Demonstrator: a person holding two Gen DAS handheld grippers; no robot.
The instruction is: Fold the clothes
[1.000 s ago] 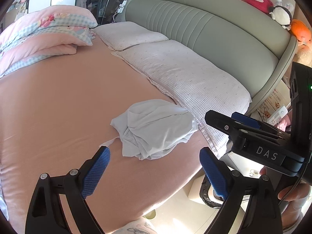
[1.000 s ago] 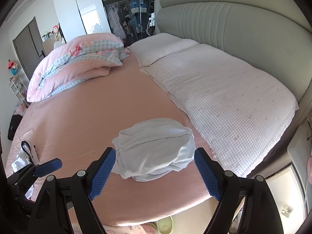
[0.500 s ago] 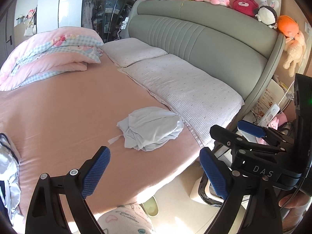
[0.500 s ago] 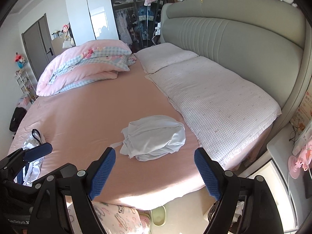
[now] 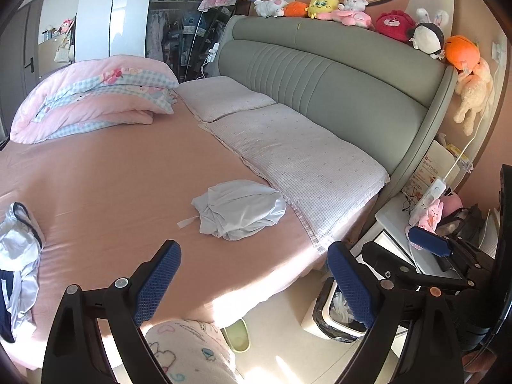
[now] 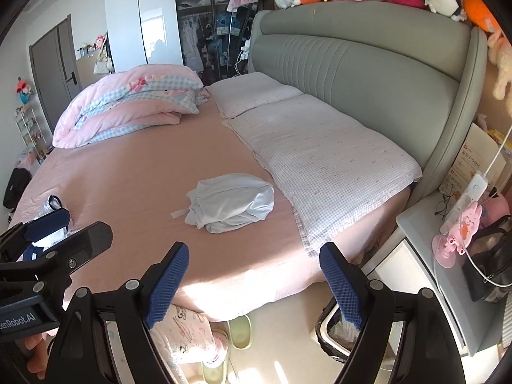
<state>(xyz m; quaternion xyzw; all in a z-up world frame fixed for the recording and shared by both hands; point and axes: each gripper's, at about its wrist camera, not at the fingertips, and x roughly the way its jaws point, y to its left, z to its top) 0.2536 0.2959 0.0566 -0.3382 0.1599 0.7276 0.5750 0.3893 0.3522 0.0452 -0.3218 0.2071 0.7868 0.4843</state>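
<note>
Both grippers, left gripper [image 5: 252, 283] and right gripper [image 6: 252, 283], have pulled back from the folded pale-blue garment [image 5: 238, 209], jaws spread, empty; looks like 1 done, unfolded clothes pile [image 5: 17, 256] next.

Bright sun glare low on the bed [image 5: 96, 176], fisheye-bent edges

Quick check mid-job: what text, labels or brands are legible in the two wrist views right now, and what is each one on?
"enRobot.AI", its start cut off by the frame edge: on the left gripper's black body.
Red-headed print on the white box beside the headboard: too small to read.
Nothing readable on the light blue garment or the bedding.
</note>
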